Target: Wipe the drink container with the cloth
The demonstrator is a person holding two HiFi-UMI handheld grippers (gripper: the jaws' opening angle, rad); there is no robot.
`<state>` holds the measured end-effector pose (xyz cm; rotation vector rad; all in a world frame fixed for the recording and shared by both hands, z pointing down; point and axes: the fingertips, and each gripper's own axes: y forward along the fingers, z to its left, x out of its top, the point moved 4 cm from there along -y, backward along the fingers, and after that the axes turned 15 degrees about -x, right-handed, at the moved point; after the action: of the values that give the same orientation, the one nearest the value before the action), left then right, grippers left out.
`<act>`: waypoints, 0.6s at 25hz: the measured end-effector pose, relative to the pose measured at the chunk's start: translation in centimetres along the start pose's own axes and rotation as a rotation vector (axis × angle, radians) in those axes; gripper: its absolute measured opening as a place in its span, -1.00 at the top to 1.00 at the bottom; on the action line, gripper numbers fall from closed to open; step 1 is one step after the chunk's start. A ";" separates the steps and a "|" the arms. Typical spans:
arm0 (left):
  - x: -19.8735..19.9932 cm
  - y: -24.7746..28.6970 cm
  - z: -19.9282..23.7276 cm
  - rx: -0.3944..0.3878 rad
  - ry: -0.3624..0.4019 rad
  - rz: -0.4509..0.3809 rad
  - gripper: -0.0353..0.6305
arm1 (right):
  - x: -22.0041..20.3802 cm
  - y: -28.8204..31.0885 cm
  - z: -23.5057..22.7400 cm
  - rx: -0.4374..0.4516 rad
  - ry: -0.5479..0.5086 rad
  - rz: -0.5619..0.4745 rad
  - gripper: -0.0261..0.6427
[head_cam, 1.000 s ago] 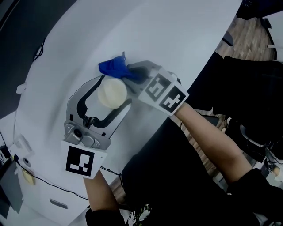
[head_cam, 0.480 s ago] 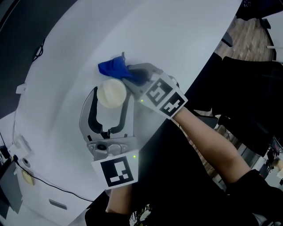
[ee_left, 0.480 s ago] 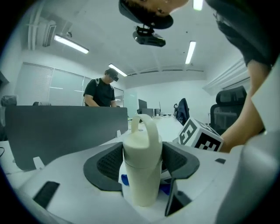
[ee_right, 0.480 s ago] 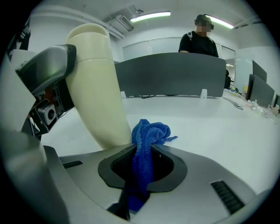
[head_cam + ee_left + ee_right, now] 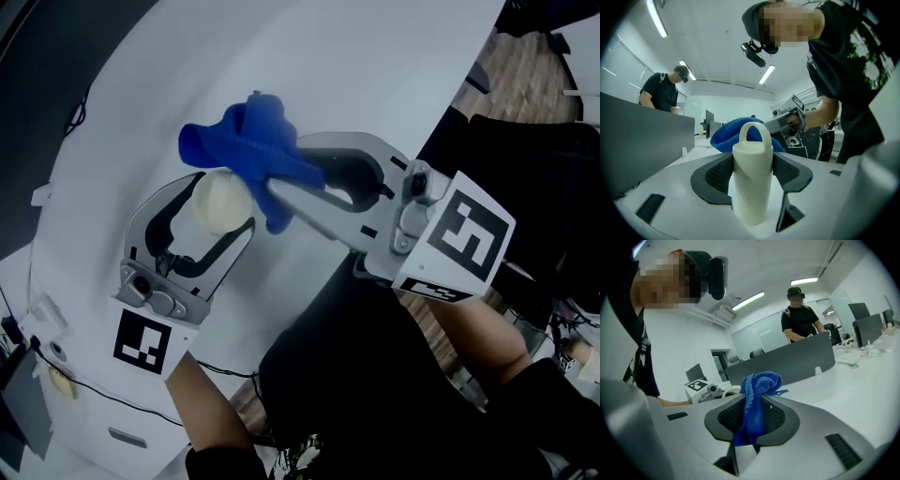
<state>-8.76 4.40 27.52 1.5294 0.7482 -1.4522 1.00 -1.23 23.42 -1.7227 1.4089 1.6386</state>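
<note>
**Mia:** How far along is the wiping?

**Ben:** I think it is only starting. The cloth [image 5: 248, 141] is off the bench [image 5: 375, 66] and in the right tongs [image 5: 757, 399]. They are pinched tight on it, and a blue bunch sticks out past the tips. So picking up the cloth is done.

**Mia:** And the drink container [image 5: 750, 187]?

**Ben:** It stands upright on the bench, right between the two sides of the left tongs [image 5: 225, 200]. Those tongs are wide apart and closing in on it. The dark pads sit just beside the lid part – I don't see them squeezing it yet.

**Mia:** Is the cloth on the container?

**Ben:** It is very near. From above, the blue bunch covers the far edge of the lid. From the left gripper view it sits just behind the loop handle. I can't tell if it touches.

**Mia:** So what is left?

**Ben:** Holding the container firm, then rubbing the cloth over the lid and down the sides – I see no sign that part is done.
</note>
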 end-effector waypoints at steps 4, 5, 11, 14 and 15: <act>0.3 0.3 0.1 -0.001 -0.005 -0.021 0.10 | -3.3 1.6 -0.7 -0.014 0.005 0.077 0.74; 0.3 0.3 0.1 0.001 -0.005 -0.022 0.10 | -4.6 2.2 -1.1 -0.029 0.002 0.115 0.74; 0.2 0.3 0.3 -0.004 -0.022 -0.037 0.10 | -12.0 5.8 -3.1 -0.120 -0.105 0.353 0.78; 0.2 0.2 0.2 0.007 -0.034 -0.047 0.10 | -13.5 6.6 -3.2 -0.134 -0.151 0.416 0.78; 0.2 0.2 0.3 0.021 -0.037 -0.049 0.10 | -13.5 6.8 -3.1 -0.141 -0.172 0.419 0.78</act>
<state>-8.70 4.03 27.36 1.5055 0.7552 -1.5249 -0.57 -1.32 38.77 -1.3748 1.6845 2.0930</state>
